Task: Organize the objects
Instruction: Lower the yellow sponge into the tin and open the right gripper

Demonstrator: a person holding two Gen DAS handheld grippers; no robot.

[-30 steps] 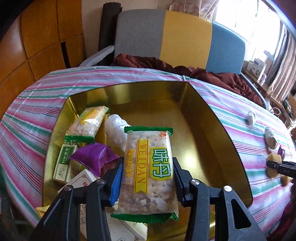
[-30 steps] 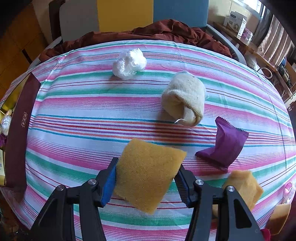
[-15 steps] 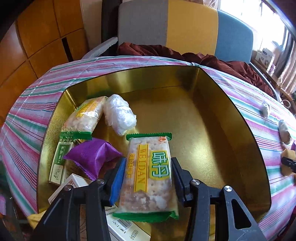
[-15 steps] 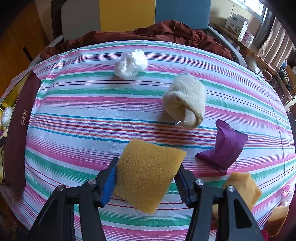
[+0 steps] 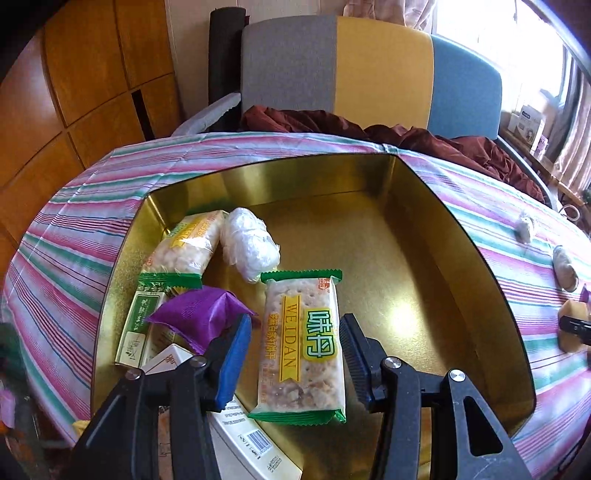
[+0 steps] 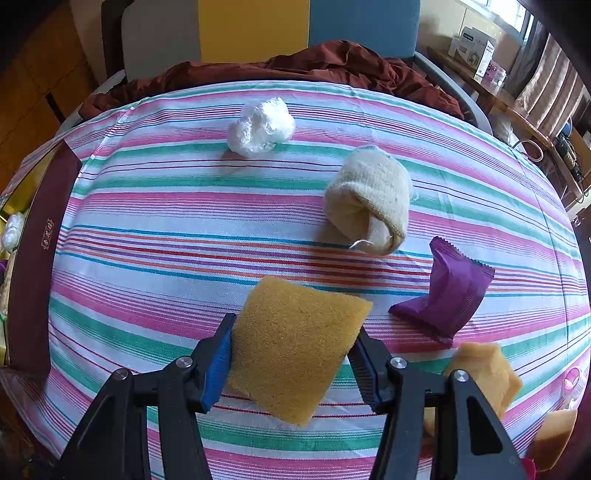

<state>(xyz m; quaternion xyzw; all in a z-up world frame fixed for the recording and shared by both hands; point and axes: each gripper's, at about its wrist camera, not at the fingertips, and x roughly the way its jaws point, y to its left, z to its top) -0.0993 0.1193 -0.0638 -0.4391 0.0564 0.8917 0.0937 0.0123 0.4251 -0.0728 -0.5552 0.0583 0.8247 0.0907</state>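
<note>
Cracker packet, green-edged clear wrapper (image 5: pixel 301 345): we set it in gold tin (image 5: pixel 424 266), left tongs (image 5: pixel 295 354) parted, withdrawal next; right tongs (image 6: pixel 290 350) grip yellow sponge (image 6: pixel 295 343).

Grey-yellow-blue chair (image 5: pixel 369 70), wood-panelled wall (image 5: pixel 92 74), bright window (image 5: pixel 509 33).

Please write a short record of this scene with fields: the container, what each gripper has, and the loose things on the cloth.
container: open gold metal tin on the striped tablecloth
left gripper: open; green-edged cracker packet lies in the tin between its pads, not pressed
right gripper: shut on yellow square sponge
loose on cloth: white plastic wad, cream rolled sock, purple sachet
</note>
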